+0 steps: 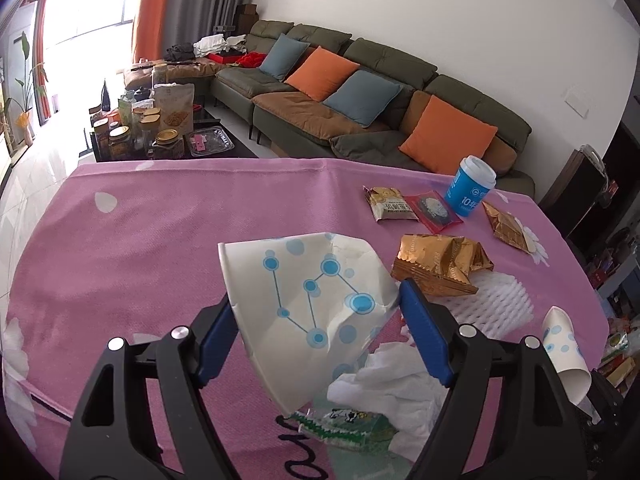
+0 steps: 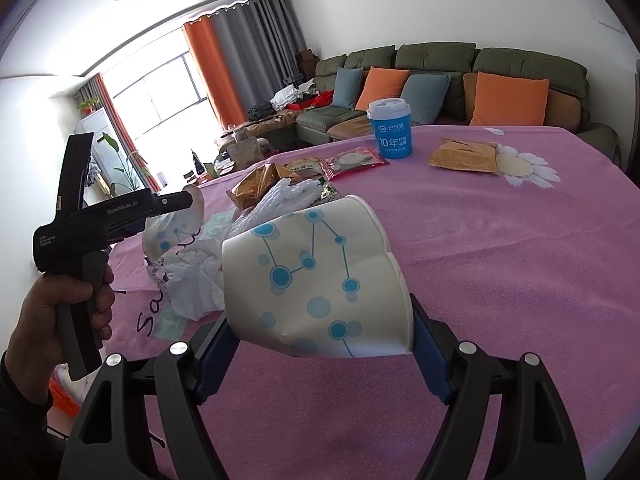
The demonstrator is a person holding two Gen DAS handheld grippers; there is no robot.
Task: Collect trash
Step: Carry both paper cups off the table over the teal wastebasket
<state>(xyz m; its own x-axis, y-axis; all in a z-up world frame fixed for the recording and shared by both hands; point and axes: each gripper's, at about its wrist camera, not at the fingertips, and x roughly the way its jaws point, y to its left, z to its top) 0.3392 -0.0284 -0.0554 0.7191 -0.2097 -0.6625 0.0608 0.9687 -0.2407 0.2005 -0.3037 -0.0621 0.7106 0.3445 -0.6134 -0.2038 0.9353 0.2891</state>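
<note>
Both grippers, left gripper (image 1: 316, 312) and right gripper (image 2: 320, 336), each have their fingers clamped on a crumpled paper cup near the blue cup (image 1: 472, 188); next, carry them to a bin.

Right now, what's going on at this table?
A person is clearing trash with two handheld grippers. The left gripper is clamped on a crumpled dotted paper cup, and the right gripper grips a second dotted cup. On the pink tablecloth lie gold wrappers, a crumpled tissue, foam netting and a blue lidded cup.
</note>
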